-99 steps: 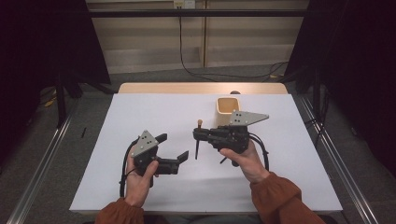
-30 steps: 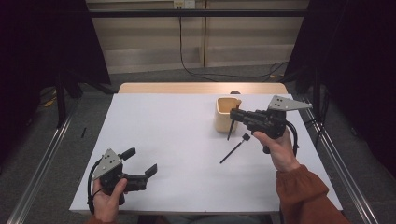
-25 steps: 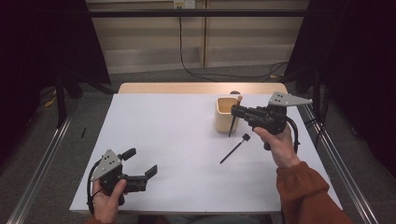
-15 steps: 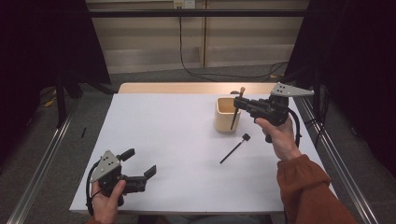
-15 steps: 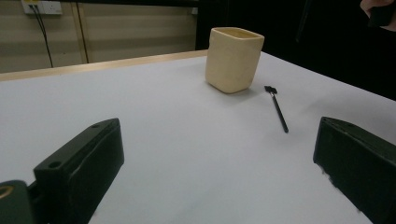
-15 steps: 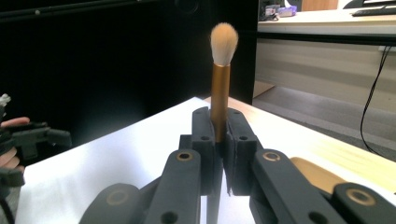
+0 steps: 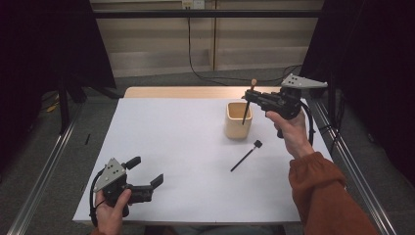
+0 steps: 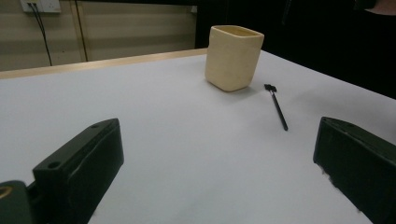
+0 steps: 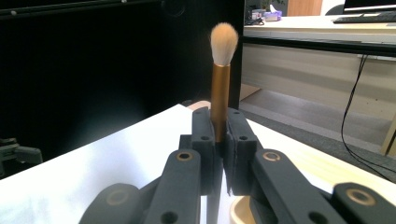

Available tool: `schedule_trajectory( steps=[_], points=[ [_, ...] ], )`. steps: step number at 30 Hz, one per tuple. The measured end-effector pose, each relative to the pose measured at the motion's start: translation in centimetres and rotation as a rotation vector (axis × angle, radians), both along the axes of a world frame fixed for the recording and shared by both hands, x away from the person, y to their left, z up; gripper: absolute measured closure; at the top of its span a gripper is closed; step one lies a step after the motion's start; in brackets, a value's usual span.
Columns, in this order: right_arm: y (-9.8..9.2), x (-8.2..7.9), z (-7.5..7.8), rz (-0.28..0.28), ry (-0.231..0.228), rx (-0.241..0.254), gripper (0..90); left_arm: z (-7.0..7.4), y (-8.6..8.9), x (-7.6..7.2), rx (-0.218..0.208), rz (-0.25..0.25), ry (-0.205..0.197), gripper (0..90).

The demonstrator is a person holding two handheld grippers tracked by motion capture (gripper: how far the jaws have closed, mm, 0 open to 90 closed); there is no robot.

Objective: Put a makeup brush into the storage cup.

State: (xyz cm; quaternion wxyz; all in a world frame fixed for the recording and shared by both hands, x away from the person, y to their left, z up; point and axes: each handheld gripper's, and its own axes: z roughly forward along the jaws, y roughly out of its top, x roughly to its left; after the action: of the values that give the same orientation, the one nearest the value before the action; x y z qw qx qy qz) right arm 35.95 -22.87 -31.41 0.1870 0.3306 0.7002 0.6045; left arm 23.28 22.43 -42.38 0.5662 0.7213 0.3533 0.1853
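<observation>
The right gripper (image 7: 250, 98) fingers pinch the makeup brush (image 9: 220, 74) upright, handle end directly above the beige cup (image 7: 238, 120).

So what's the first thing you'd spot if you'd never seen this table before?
Probably the fluffy makeup brush, pinched upright in the right tool with its black handle dipping toward the cream cup at the table's far right. Next, a thin black brush lying alone on the white table, just in front of the cup.
</observation>
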Motion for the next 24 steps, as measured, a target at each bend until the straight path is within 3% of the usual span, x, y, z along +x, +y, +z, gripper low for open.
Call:
schedule_trajectory(
  steps=[11,24],
  points=[
    [0.5,2.1,0.9,-0.035,-0.022,-0.022,84.1,0.0,0.6,0.0,0.001,0.001,0.001,1.6],
    [-0.2,4.6,0.6,-0.095,-0.017,-0.039,84.1,0.0,0.7,0.0,0.001,-0.003,-0.005,1.7]
  ],
)
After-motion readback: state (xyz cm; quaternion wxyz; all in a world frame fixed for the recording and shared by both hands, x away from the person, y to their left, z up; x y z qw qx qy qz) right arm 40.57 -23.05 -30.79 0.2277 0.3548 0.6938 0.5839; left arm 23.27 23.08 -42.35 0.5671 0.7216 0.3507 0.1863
